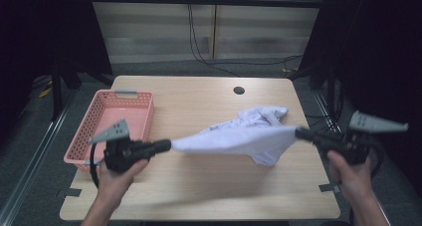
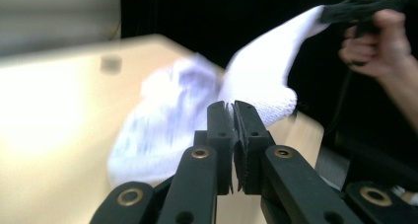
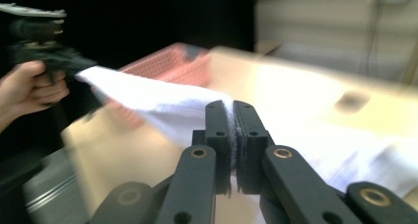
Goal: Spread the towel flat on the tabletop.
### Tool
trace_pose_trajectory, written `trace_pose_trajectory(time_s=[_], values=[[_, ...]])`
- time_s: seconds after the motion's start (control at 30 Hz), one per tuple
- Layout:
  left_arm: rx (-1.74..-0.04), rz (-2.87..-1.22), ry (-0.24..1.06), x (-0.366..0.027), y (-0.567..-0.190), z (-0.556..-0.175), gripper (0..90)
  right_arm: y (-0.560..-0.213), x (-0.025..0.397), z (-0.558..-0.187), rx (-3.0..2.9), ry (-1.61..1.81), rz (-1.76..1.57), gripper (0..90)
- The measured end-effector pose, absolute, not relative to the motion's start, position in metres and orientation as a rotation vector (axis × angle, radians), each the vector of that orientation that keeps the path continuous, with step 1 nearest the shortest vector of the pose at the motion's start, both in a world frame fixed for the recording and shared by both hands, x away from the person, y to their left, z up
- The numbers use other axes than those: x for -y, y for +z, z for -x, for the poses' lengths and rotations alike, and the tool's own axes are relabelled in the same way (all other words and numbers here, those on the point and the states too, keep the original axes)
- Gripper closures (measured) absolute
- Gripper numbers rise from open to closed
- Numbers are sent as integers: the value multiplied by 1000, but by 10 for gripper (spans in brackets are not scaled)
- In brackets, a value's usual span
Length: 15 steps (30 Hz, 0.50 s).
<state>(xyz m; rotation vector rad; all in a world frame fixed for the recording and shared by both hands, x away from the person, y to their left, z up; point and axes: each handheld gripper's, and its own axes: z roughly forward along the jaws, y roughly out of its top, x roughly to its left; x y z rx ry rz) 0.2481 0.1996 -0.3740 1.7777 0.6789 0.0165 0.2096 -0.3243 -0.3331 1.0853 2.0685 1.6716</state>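
A white towel [image 1: 239, 136] hangs stretched between my two grippers above the wooden table [image 1: 199, 186]. My left gripper [image 1: 168, 145] is shut on its left corner; in the left gripper view the cloth [image 2: 256, 81] runs from the closed jaws toward the other hand. At the towel's right corner my right gripper [image 1: 298, 133] is shut, with the cloth [image 3: 162, 103] leaving its jaws leftward. The far part of the towel [image 1: 263, 115] still rests bunched on the table.
A pink slatted basket [image 1: 99, 131] stands at the table's left edge, just behind my left hand. A round cable hole [image 1: 239, 90] sits near the table's far edge. Black cables [image 1: 199, 47] run across the floor beyond.
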Motion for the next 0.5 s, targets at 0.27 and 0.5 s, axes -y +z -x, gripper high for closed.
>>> trace_pose_trajectory(time_s=[0.27,0.5], values=[[-715,-1900,-145,-218,-434,-185,845,-412,314,-134,-2299,1629,-1168,816],[-751,-1912,-152,-223,-446,-191,784,-426,323,-137,-2267,1588,-1232,590]])
